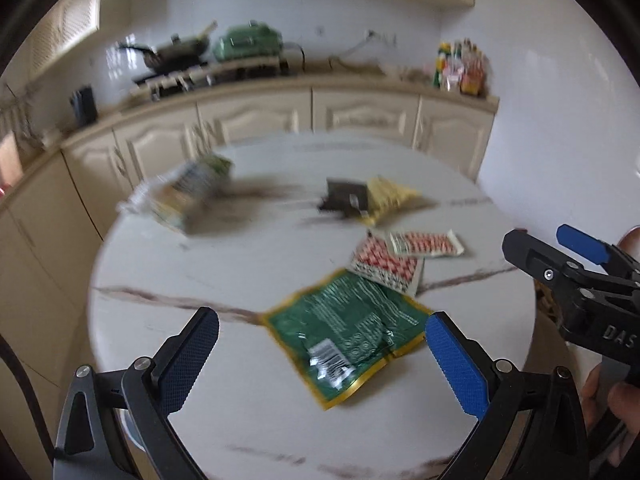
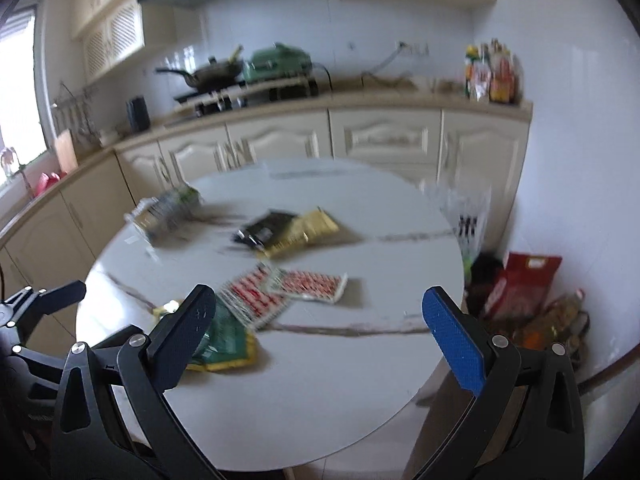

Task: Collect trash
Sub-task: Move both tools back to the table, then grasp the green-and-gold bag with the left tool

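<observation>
Cream kitchen cabinets [image 1: 256, 120] curve behind a round white marble-look table [image 1: 248, 264], and on the worktop above them a dark pan [image 1: 180, 54] sits at about eleven o'clock beside a green appliance [image 1: 248, 42], with a cluster of bottles and packets [image 1: 460, 66] out at one o'clock. On the table, going from left to right in the left wrist view, a blurred crumpled wrapper [image 1: 180, 196] lies at ten o'clock near the far left edge; toward the middle a small black packet [image 1: 346, 198] overlaps a yellow packet [image 1: 390, 196] at twelve o'clock; nearer, two red-and-white patterned wrappers [image 1: 404, 256] overlap each other at one o'clock, touching the far corner of a green snack bag with a yellow border [image 1: 348, 328], which lies flat near the table's near edge. The left gripper [image 1: 322, 356] hangs just above the near edge with its blue-padded fingers spread wide on either side of the green bag, holding nothing. At three o'clock the right gripper [image 1: 552, 248] enters from the side, with a hand [image 1: 608, 392] on its handle. From the right wrist view the right gripper [image 2: 320, 340] is likewise released, jaws wide and empty, over the near right part of the table, the green bag partly hidden behind its left finger. Past the table's right edge a clear plastic bag [image 2: 464, 216] hangs, and red and brown bags [image 2: 528, 292] sit on the floor by the wall at three o'clock.
</observation>
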`<state>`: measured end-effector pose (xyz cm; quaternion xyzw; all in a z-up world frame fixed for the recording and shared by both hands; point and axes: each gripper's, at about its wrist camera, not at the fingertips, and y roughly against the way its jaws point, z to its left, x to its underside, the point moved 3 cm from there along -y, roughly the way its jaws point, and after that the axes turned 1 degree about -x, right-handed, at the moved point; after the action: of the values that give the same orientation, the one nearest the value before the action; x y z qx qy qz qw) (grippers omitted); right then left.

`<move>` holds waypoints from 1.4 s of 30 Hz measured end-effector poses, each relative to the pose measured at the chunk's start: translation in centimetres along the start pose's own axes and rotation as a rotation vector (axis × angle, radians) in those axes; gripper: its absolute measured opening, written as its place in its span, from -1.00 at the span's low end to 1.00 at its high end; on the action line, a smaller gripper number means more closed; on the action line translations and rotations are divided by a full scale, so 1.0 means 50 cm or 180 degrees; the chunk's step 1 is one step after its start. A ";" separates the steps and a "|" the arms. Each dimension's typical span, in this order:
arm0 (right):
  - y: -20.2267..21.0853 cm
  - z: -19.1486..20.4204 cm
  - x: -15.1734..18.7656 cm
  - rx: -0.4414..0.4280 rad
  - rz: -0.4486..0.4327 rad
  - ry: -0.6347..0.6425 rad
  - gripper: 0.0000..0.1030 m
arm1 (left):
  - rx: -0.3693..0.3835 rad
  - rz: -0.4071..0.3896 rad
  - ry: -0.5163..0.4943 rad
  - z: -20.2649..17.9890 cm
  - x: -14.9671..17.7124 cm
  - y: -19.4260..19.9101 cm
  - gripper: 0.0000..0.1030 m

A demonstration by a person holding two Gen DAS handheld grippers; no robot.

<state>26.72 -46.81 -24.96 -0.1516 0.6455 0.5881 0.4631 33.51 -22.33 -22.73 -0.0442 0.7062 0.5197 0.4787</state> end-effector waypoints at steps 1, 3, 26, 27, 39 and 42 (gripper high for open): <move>-0.011 -0.007 0.004 0.0000 0.0044 -0.0019 1.00 | -0.0007 0.0108 0.0012 0.001 0.000 -0.024 0.99; -0.032 -0.020 0.012 -0.0008 0.0124 -0.0063 1.00 | -0.0014 0.0210 0.0045 0.006 -0.006 -0.056 0.99; -0.098 -0.034 0.037 -0.0070 0.0392 -0.0083 1.00 | 0.0137 0.0153 -0.0140 -0.041 0.024 -0.128 0.17; -0.098 -0.033 0.038 -0.0069 0.0392 -0.0086 1.00 | 0.0138 0.0147 -0.0133 -0.041 0.024 -0.126 0.16; -0.126 -0.006 0.034 -0.0116 0.0485 0.0011 1.00 | 0.0186 0.0109 0.0251 0.036 0.019 -0.088 0.01; -0.144 0.008 0.030 -0.0111 0.0512 0.0095 1.00 | 0.0136 0.0050 0.0307 0.058 0.016 -0.072 0.01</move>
<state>31.42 -47.82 -30.50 -0.1160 0.6520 0.6323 0.4021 36.91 -21.38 -25.81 -0.0533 0.7398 0.5055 0.4409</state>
